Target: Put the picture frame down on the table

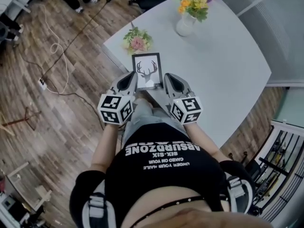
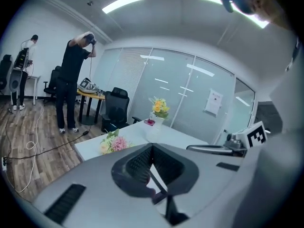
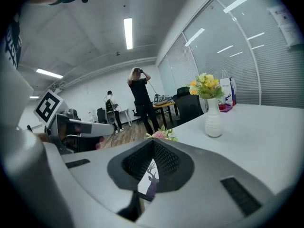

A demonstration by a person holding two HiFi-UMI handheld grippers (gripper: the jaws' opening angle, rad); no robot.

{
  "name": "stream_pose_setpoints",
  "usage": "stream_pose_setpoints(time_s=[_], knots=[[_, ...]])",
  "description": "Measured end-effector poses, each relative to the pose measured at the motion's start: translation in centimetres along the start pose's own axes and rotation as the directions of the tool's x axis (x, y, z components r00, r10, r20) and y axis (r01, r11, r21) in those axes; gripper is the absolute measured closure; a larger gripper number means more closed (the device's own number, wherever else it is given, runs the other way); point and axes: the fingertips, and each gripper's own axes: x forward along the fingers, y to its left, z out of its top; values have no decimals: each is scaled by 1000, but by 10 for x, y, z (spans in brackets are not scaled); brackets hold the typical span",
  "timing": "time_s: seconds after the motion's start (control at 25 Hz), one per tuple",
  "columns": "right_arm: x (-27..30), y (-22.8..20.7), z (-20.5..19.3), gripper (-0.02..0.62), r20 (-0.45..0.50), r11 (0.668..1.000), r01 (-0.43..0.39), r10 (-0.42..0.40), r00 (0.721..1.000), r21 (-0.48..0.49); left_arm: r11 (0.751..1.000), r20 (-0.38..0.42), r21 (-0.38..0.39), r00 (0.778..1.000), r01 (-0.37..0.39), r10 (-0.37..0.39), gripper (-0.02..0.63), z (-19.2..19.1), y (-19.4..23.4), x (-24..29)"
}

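Observation:
A black picture frame (image 1: 147, 70) with a deer-antler print is held over the near edge of the white table (image 1: 218, 61), between my two grippers. In the head view my left gripper (image 1: 133, 80) is at its lower left side and my right gripper (image 1: 167, 81) at its lower right side. Seen from the left gripper view, the jaws of the left gripper (image 2: 152, 147) are closed together, with the frame's dark edge (image 2: 159, 186) between them. The right gripper (image 3: 153, 143) is likewise closed, with the deer print (image 3: 149, 176) showing between its jaws.
A white vase of yellow flowers (image 1: 186, 23) stands at the table's far side. A pink bouquet (image 1: 137, 42) lies just beyond the frame. Cables (image 1: 54, 49) run over the wooden floor at the left. People (image 2: 73, 80) stand far back by desks and chairs.

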Motion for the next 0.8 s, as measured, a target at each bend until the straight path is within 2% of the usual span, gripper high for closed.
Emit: stream_pose_setpoints(time_s=[0.24,0.8], knots=[[-17,15,18,580,47,1000,-8,9,999,-20,998,54,32,997,45,-47,591,22,-22,-16],[-31,27,19,580,71,1000,-10,12,997,-19,998,56,53,997,47,-50,591,17,-31,-26]])
